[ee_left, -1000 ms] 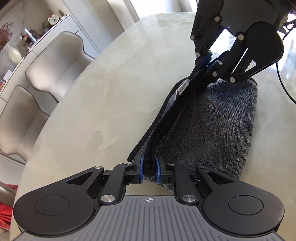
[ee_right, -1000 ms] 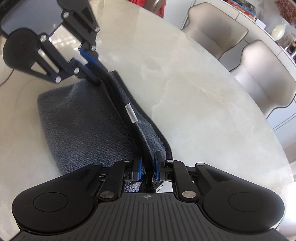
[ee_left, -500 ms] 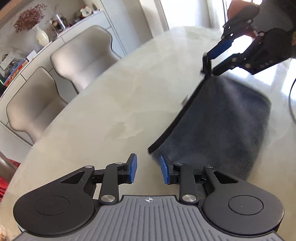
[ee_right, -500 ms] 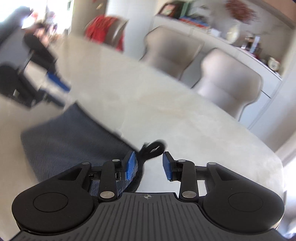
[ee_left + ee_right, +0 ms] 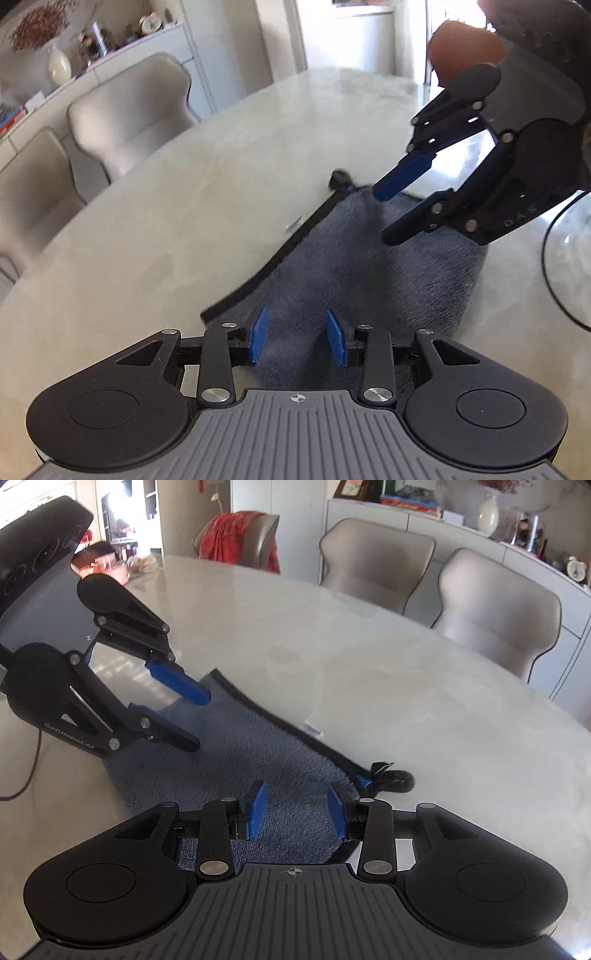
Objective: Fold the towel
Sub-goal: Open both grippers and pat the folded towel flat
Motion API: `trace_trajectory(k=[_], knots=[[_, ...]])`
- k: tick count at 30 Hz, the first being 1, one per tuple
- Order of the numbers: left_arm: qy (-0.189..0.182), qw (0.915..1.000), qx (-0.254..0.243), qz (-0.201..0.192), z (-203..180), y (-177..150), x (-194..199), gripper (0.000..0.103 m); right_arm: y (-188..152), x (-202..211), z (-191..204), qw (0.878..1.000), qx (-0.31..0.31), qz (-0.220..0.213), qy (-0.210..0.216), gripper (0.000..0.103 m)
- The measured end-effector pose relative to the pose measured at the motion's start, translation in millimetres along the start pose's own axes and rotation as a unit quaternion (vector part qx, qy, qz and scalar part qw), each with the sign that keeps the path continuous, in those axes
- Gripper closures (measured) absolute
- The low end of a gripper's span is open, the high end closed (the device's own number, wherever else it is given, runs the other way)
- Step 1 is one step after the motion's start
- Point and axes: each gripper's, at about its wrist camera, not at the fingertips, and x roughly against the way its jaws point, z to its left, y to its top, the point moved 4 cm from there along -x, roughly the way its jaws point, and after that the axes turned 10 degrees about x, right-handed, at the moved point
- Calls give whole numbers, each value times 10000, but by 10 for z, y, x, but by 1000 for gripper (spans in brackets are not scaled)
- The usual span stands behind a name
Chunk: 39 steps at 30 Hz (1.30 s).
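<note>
A dark grey towel (image 5: 373, 266) with a black hem lies folded flat on the marble table (image 5: 221, 184); it also shows in the right wrist view (image 5: 240, 753). My left gripper (image 5: 295, 338) is open and empty above the towel's near end. My right gripper (image 5: 297, 812) is open and empty above the towel's other end, next to its hanging loop (image 5: 391, 775). Each gripper shows in the other's view, the right one (image 5: 384, 214) and the left one (image 5: 197, 720), both open just above the towel.
Two beige chairs (image 5: 491, 616) stand along the table's far side, with a sideboard (image 5: 461, 520) behind. A chair draped in red cloth (image 5: 240, 539) stands farther off. A black cable (image 5: 554, 266) lies on the table beside the towel.
Both grippers let go of the towel's edge, opened and lifted away. The towel dropped flat onto the table.
</note>
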Motion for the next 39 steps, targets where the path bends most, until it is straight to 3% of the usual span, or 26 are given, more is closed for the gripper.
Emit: trace_trajectory(k=[8,10,13,18,20,23,26,31,39], knots=[[162,9994,303,-99,122,-64,14,61,10,-156,-198,9992,-392,-61,-38,65],[240,9989,257,-304,87,-41,91,62,23,-105,-151,9995,-259,-51,-149,65],[44,9976,212,-650,12,25,211,58,21,64,-110,9987,-375,-231,-245,62],[222,9989,340,-254,48,59,-26,57,-103,276,93,9961,-780,-408,37,57],[127,9983,508,-273,104,46,-57,54,-186,277,221,9970,-717,-252,144,56],[159,9980,537,-291,128,43,-27,55,-326,212,333,9985,-547,73,-65,56],[224,9964,590,-558,99,36,170,55,-336,282,386,9980,-599,20,-202,56],[-131,9890,1233,-807,-128,-144,505,53,-283,508,483,9962,-790,-255,-265,51],[-116,9878,1510,-367,-386,-436,411,53,-391,425,558,9930,-1164,-159,-93,49]])
